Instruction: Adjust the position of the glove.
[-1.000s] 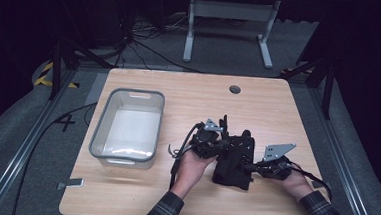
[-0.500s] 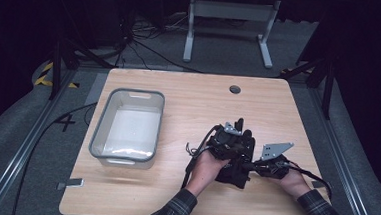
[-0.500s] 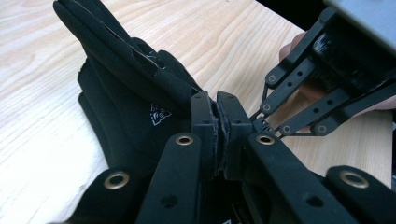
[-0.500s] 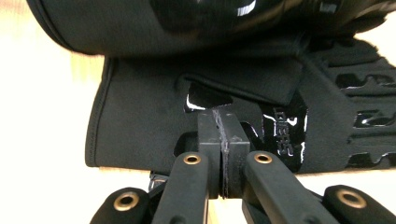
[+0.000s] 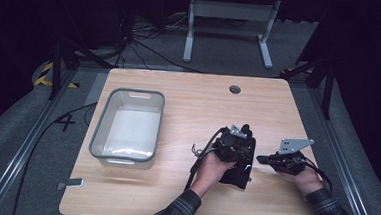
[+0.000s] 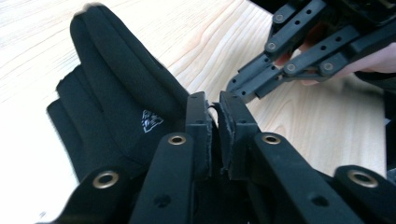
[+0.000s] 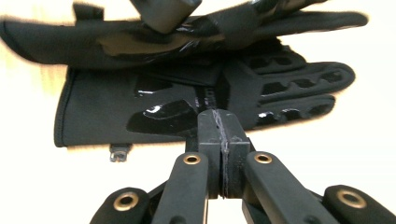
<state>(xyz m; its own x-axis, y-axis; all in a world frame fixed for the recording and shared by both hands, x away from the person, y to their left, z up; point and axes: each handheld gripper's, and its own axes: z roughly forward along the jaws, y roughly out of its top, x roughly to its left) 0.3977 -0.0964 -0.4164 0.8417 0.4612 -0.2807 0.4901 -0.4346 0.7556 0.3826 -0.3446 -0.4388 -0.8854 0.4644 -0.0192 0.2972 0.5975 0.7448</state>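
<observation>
Two black gloves (image 5: 239, 176) lie stacked on the wooden table (image 5: 189, 102) near its front right. In the right gripper view the lower glove (image 7: 280, 88) lies flat, and the upper glove (image 7: 93, 42) is raised and blurred above it. My left gripper (image 5: 246, 131) is over the gloves. Its jaws have just been opening; in the left gripper view (image 6: 213, 100) a narrow gap shows wood between the tips, and a glove (image 6: 116, 93) rises just behind the left jaw. My right gripper (image 5: 260, 158) is shut and empty (image 7: 219, 116), its tip pointing at the gloves from the right.
A clear plastic bin (image 5: 127, 128) with a grey rim stands on the left half of the table. A round cable hole (image 5: 235, 89) sits near the far edge. A small grey clip (image 5: 71, 184) lies at the front left corner.
My left hand has moved right over the gloves, which are now bunched under it. My right gripper has drawn back to the right, off the gloves.
</observation>
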